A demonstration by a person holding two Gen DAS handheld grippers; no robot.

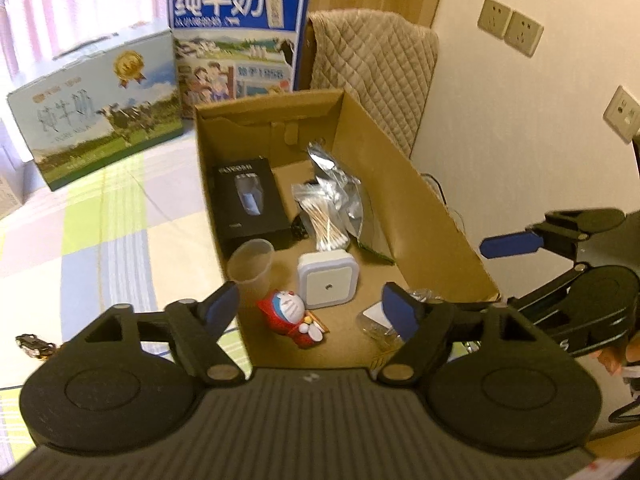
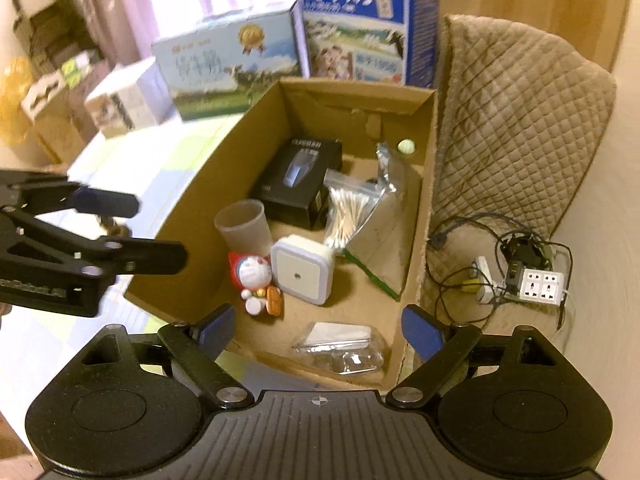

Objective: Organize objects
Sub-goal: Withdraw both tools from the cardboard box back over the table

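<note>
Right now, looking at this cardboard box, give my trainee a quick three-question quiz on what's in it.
1. True or false: the plastic cup lies on its side.
2. What touches the square white night light: A the Doraemon figure, B the black box?
3. Are the left hand-held gripper and right hand-held gripper holding anything?

Key: 1 false, it stands upright. 2 A. 3 No, both are open and empty above the cardboard box.

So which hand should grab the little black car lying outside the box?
Left. The car lies left of the cardboard box, on the left gripper's side, its jaws open. The right gripper is at the box's other side.
</note>
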